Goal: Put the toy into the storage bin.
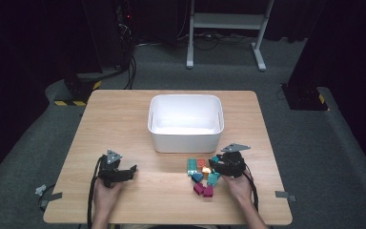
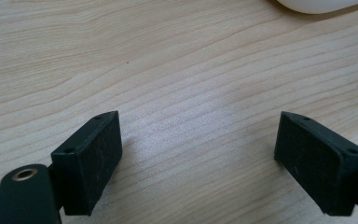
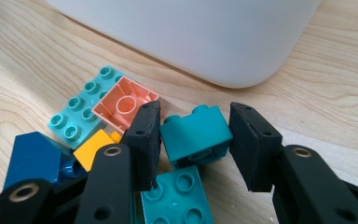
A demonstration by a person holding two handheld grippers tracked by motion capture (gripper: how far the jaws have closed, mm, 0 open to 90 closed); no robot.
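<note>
Right gripper view: my right gripper (image 3: 193, 144) has its jaws either side of the dark teal brick (image 3: 196, 135), pads right at its sides, can't tell if they're biting yet. Brick sits just in front of the white bin (image 3: 205, 37). Risk imo: left jaw snags the salmon brick (image 3: 123, 105) nearer the bin & drags it. Left gripper (image 2: 198, 158) wide apart over bare table (image 2: 177, 70), well off to the bin's side.

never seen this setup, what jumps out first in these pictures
A cluster of bright toy bricks lies on the wooden table in front of a white bin. The right gripper straddles a teal brick there; the left gripper sits open over bare wood.
</note>
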